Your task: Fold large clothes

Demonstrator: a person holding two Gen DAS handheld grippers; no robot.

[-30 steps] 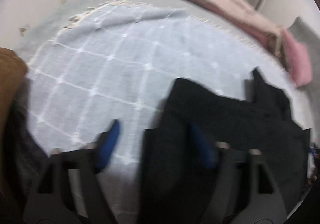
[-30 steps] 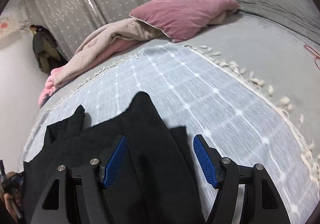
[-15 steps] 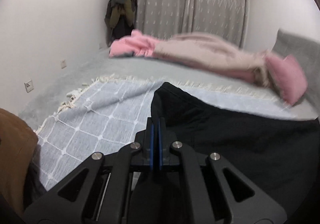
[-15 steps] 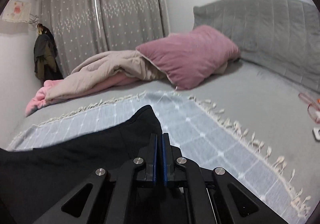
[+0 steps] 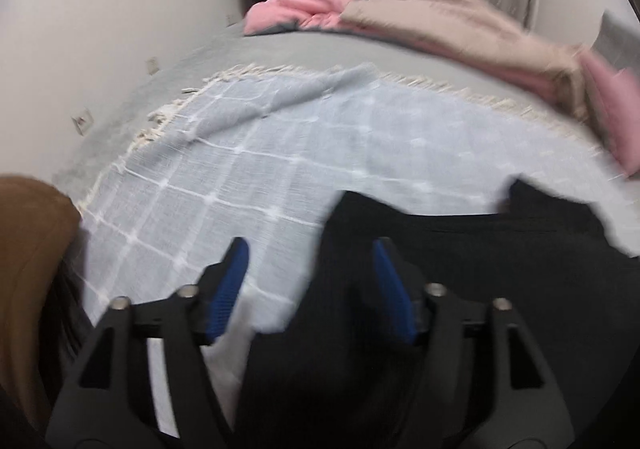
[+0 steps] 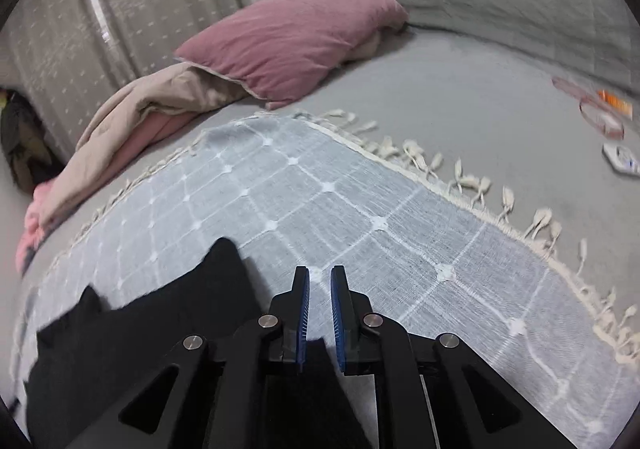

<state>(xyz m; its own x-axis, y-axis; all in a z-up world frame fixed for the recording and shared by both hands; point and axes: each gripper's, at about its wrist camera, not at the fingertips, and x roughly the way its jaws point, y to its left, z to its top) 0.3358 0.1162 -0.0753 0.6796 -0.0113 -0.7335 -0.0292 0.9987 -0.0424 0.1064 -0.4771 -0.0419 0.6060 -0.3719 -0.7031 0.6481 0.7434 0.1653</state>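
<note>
A black garment [image 5: 460,289] lies on a light blue checked blanket [image 5: 280,153] on the bed. It also shows in the right wrist view [image 6: 152,329] at the lower left. My left gripper [image 5: 310,249] is wide open above the garment's left edge, with nothing between its blue pads [image 5: 390,289]. My right gripper [image 6: 319,277] has its jaws a narrow gap apart above the blanket [image 6: 360,217], beside the garment's right edge. Through the gap the blanket shows, and I see no cloth between its fingertips.
A pink pillow [image 6: 292,37] and a beige and pink duvet [image 5: 460,21] lie at the far side of the bed. Small items [image 6: 608,121] lie on the grey sheet at the right. A brown cloth [image 5: 28,249] is at the left edge.
Both grippers were shut on the black garment half a second ago. Now the left is wide open, the right slightly open, and the garment lies on the blanket.
</note>
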